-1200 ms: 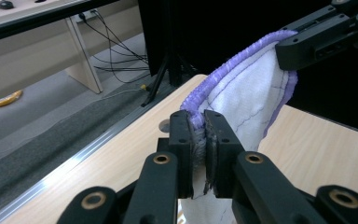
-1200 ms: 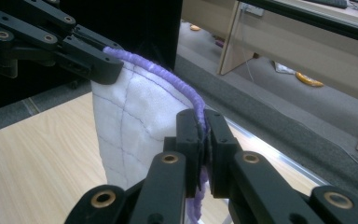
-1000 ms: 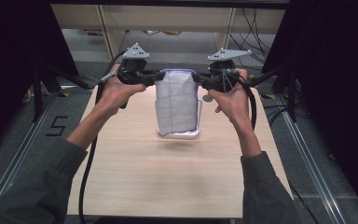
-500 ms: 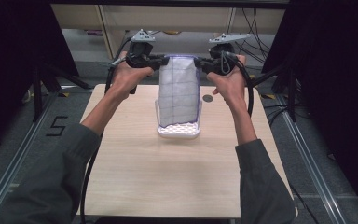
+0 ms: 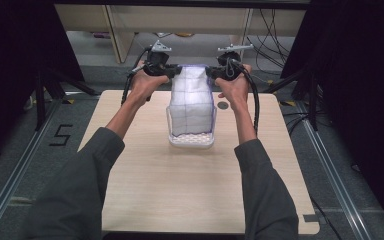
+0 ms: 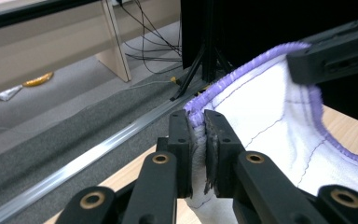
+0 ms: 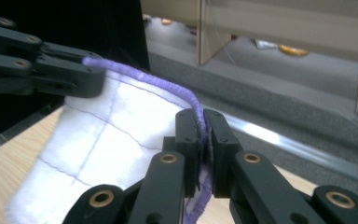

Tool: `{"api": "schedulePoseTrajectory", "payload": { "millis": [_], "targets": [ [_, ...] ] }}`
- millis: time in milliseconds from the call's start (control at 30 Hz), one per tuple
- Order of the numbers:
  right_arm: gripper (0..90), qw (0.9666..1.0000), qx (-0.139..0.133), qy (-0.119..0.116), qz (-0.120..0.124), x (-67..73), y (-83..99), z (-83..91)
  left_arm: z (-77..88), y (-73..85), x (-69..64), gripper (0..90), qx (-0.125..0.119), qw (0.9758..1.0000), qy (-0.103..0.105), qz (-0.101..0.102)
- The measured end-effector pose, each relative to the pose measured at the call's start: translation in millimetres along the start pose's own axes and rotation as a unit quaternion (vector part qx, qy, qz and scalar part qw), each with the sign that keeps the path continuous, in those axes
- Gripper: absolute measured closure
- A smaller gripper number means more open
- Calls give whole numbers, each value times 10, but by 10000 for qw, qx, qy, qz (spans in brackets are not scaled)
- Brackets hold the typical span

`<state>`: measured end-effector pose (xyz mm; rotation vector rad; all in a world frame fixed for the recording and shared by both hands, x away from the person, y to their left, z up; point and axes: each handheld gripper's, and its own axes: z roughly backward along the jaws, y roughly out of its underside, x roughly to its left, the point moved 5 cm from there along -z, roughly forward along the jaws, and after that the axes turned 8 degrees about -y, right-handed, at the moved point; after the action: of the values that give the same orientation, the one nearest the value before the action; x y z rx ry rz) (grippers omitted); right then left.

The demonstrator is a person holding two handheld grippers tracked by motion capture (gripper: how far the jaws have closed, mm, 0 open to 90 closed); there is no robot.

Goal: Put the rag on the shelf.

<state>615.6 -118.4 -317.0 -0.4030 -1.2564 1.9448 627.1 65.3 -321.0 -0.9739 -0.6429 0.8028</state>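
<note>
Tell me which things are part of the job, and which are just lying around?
Part of the job: white cloth, left gripper, right gripper, both shut on it.
Just lying around: small dark round thing on the table; cables on the floor.

White quilted cloth (image 5: pixel 192 102) w/ purple stitched edging; thin purple grid lines across surface. White plastic basket (image 5: pixel 191 139) w/ perforated dot pattern. Light wood-grain tabletop (image 5: pixel 180 190). Black two-jaw left gripper (image 6: pixel 197 128) and black two-jaw right gripper (image 7: pixel 203 126); brass-coloured pivot pins. Grey long sleeves (image 5: pixel 80 190). Small dark round disc (image 5: pixel 223 105).

basket (image 5: pixel 191 140) mostly under cloth (image 5: pixel 192 102), dark spot (image 5: pixel 223 105) unclear
</note>
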Motion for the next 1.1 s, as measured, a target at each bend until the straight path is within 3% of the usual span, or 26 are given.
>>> {"api": "schedulePoseTrajectory", "payload": {
  "millis": [67, 133, 367, 667, 767, 867, 933, 1100],
  "targets": [
    [853, 9999, 73, 42, -129, -20, 51, -67, -46, 52, -5, 810, 63, 10000, -25, 6],
    [852, 9998, 140, 107, -5, -70, 94, -125, -92, 113, 1, 810, 138, 9999, -11, 32],
    [847, 9981, 496, 211, -285, -130, 293, -277, -217, 260, -19, 805, 346, 9994, 48, 15],
    [838, 9951, 883, 335, -302, -175, 393, -320, -320, 367, -61, 790, 509, 9985, 123, 156],
    [800, 9940, 996, 394, -234, -191, 430, -335, -339, 403, -75, 758, 612, 9978, 166, 168],
    [745, 9927, 1057, 463, -351, -217, 475, -349, -321, 408, -40, 599, 543, 9975, 131, 424],
    [716, 9922, 1075, 512, -373, -232, 490, -347, -308, 407, -30, 538, 559, 9974, 113, 440],
    [677, 9925, 1036, 478, -442, -238, 484, -324, -223, 397, 7, 512, 592, 9974, 117, 399]
  ]
}}
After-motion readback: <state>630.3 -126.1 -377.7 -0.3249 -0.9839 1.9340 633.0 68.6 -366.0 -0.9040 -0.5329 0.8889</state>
